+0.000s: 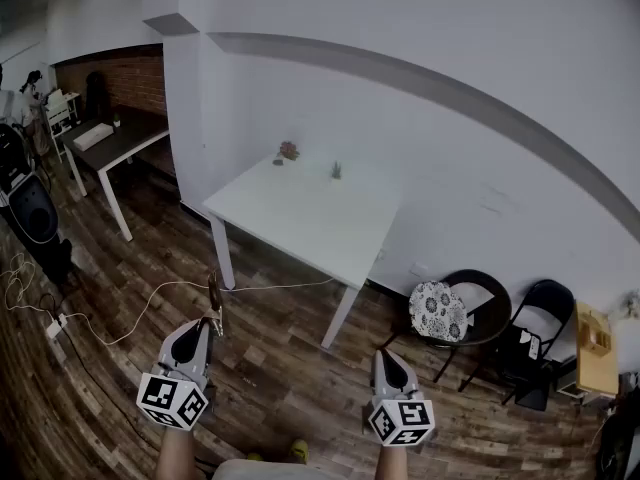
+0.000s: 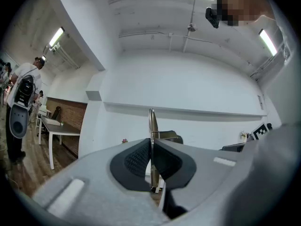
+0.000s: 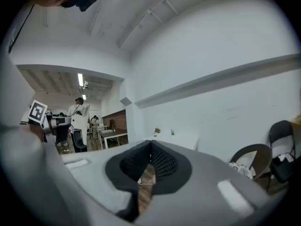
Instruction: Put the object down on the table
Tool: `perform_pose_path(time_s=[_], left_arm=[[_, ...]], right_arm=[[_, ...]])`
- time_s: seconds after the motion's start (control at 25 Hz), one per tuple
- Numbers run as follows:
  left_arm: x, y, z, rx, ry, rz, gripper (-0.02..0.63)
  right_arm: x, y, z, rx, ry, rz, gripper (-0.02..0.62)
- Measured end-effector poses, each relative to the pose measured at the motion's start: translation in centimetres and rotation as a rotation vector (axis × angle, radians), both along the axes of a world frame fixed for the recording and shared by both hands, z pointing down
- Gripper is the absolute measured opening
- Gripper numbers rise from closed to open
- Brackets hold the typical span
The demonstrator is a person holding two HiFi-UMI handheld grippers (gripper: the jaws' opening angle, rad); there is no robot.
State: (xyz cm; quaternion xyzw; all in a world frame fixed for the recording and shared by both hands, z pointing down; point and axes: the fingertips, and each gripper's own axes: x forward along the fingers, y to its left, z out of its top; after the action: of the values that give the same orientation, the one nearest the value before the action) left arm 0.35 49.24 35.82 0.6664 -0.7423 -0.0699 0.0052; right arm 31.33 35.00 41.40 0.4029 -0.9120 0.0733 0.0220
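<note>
A slim metallic object [image 1: 213, 292], thin like a piece of cutlery, sticks up out of my left gripper [image 1: 212, 320]. In the left gripper view the same object [image 2: 151, 124] stands upright, and my left gripper [image 2: 151, 157] is shut on it. My right gripper [image 1: 387, 356] is held level beside it; in its own view the right gripper [image 3: 150, 150] is shut with nothing between the pads. The white table [image 1: 300, 218] stands some way ahead of both grippers, against the white wall, and shows as a white table [image 3: 181, 139] in the right gripper view too.
A small flower pot [image 1: 288, 151] and a tiny green plant [image 1: 336, 170] stand at the table's far edge. Two folding chairs [image 1: 470, 313] are at the right, one with a patterned cushion [image 1: 437, 311]. A white cable [image 1: 150, 303] runs across the wooden floor. A dark desk [image 1: 110, 143] is at the left.
</note>
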Motion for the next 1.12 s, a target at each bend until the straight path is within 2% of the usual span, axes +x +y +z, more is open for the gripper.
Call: perform_pose_path(time_s=[0.68,1.12], left_arm=[[1.5,-1.7,0.4,-0.005,0.01,-0.001,0.009],[3.3,-4.8,0.4,-0.029,-0.007,-0.013,0.009]], right_arm=[[0.5,-2.1,-0.8,0.032,-0.004,-0.001,0.002],[1.9,-5.3,-0.1,0.018,-0.018,-0.026,0.003]])
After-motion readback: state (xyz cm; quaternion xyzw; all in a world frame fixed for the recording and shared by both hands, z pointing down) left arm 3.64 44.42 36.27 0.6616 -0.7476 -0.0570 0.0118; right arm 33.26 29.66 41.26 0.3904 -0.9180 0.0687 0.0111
